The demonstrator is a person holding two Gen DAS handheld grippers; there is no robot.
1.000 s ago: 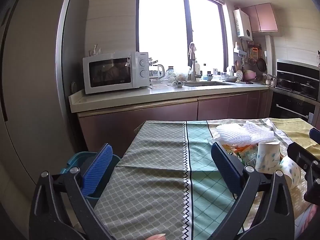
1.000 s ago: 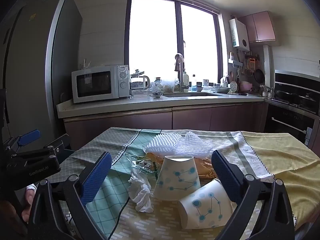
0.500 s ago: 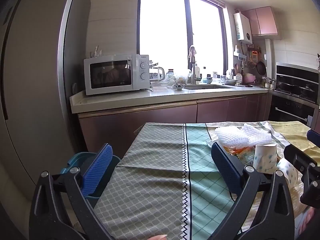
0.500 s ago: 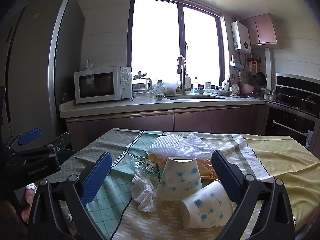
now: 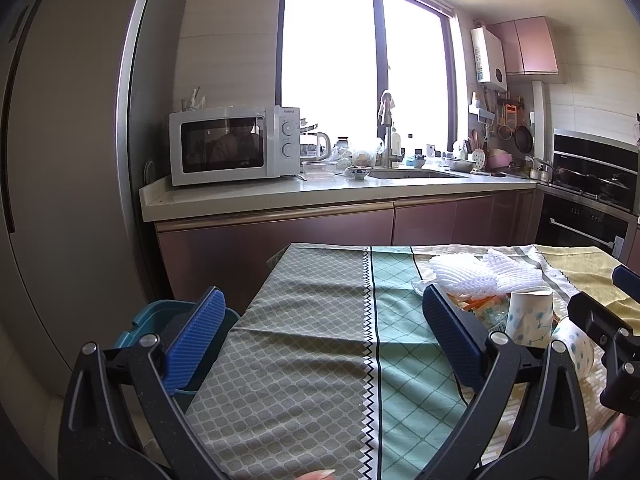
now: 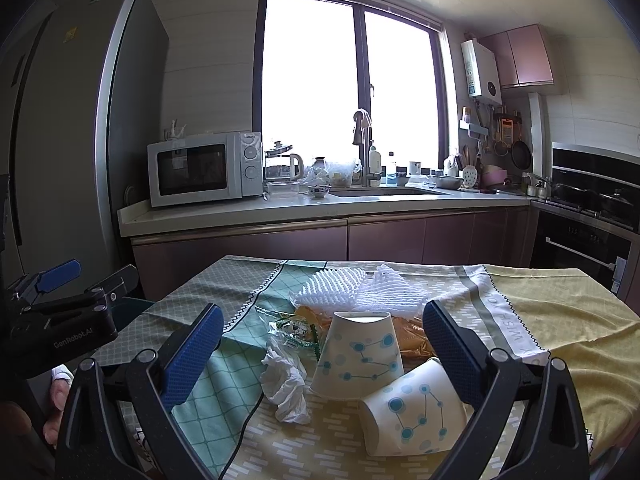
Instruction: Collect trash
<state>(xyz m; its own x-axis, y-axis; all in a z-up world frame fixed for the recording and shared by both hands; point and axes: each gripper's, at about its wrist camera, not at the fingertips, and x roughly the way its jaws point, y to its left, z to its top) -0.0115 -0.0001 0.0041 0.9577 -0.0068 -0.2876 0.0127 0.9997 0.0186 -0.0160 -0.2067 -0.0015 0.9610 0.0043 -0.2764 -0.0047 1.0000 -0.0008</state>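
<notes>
A heap of trash lies on the tablecloth [image 6: 560,312]: an upside-down paper cup [image 6: 358,352] with blue dots, a second cup [image 6: 414,408] on its side, a crumpled white tissue [image 6: 286,384], clear wrappers [image 6: 292,328], an orange snack bag [image 6: 408,338] and white foam netting [image 6: 352,292]. My right gripper [image 6: 320,356] is open, its blue pads either side of the cups, a little short of them. My left gripper [image 5: 324,336] is open over the bare left part of the cloth [image 5: 312,320]; the upright cup [image 5: 528,312] and netting [image 5: 480,274] lie to its right. A teal bin [image 5: 160,316] stands by the table's left edge.
Behind the table runs a counter [image 6: 320,208] with a microwave [image 6: 204,168], kettle, bowls and a sink. A tall fridge [image 5: 68,160] stands at the left. An oven [image 6: 584,240] is at the right. A hand [image 6: 56,392] holds the left gripper.
Both views have drifted slightly upward and back, showing a bit more of the room. The trash has not moved and both grippers remain open.
</notes>
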